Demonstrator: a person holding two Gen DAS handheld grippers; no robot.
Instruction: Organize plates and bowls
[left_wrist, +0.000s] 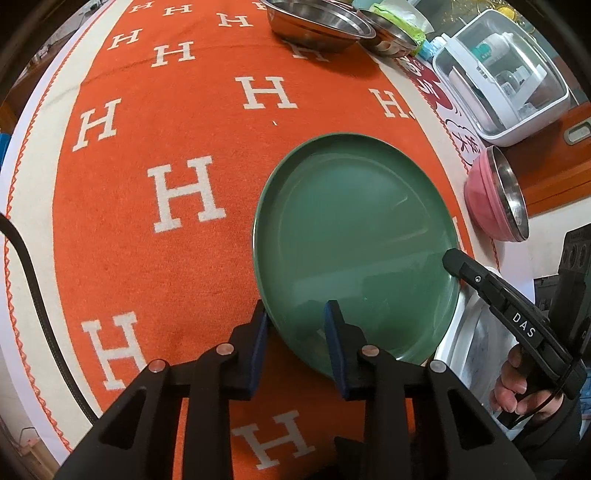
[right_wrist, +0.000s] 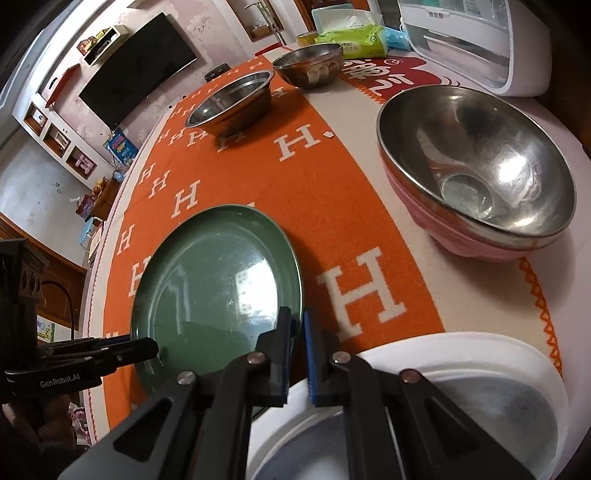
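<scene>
A living room with a dark television on the far wall, and in it a table under an orange cloth (left_wrist: 207, 122) patterned with white H letters. The green plate (left_wrist: 354, 240) is the landmark: it sits on the cloth near the table's front edge, its near rim overlapping a white plate (right_wrist: 480, 354).

By the look of it the sorting has barely started. Beyond the green plate two steel bowls (right_wrist: 236, 99) stand apart from each other at the far side of the table, and off to its right a pink bowl with a steel lining (right_wrist: 480, 177) sits alone. Nothing is stacked yet except the green plate's lapping over the white one, so the bowls and plates are yet to be gathered.

Both tools are on the green plate. The left gripper (left_wrist: 295, 332) has its blue pads either side of the plate's near-left rim, drawn in close and seemingly pinching it. The right gripper (right_wrist: 297, 343) sits at the opposite, right-hand rim, its jaws pressed nearly together on the thin edge. A hand (left_wrist: 513, 384) shows behind the right tool.
</scene>
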